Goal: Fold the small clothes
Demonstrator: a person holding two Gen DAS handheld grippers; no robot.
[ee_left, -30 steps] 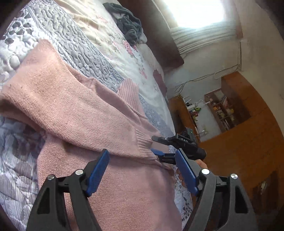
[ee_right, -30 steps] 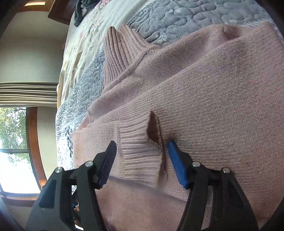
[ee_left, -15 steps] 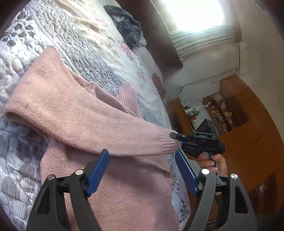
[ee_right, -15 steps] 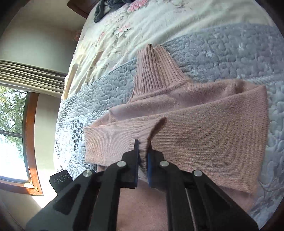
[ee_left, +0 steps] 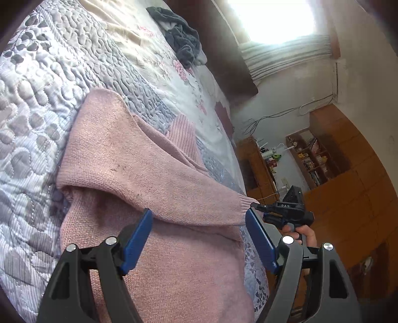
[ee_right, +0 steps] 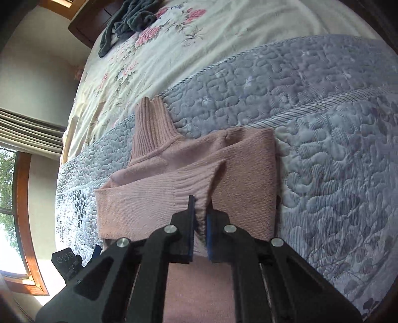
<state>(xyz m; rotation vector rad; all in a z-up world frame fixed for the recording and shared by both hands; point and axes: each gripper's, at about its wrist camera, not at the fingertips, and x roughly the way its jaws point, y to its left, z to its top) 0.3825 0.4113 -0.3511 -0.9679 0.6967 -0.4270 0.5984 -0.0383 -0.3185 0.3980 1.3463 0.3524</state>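
Sweater [ee_left: 154,188]: pink, spread on the quilted bed [ee_right: 323,99], just ahead of both tools.
Right hand-held gripper [ee_right: 200,223]: clamped on the sleeve cuff [ee_right: 199,183], probably to draw the sleeve across the body.
Left hand-held gripper [ee_left: 199,238]: spread apart, empty, above the sweater, likely ready to pin the fold.

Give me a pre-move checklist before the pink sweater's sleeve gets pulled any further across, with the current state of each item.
1. Right gripper shut on the sleeve cuff: ok.
2. Left gripper open and holding nothing, free to help: ok.
3. Sleeve lies across the pink sweater, clear of the ribbed collar: ok.
4. Sweater body flat on the quilt: cannot tell; the lower part is hidden behind the grippers.
5. Dark clothes pile far from the fold area: ok.
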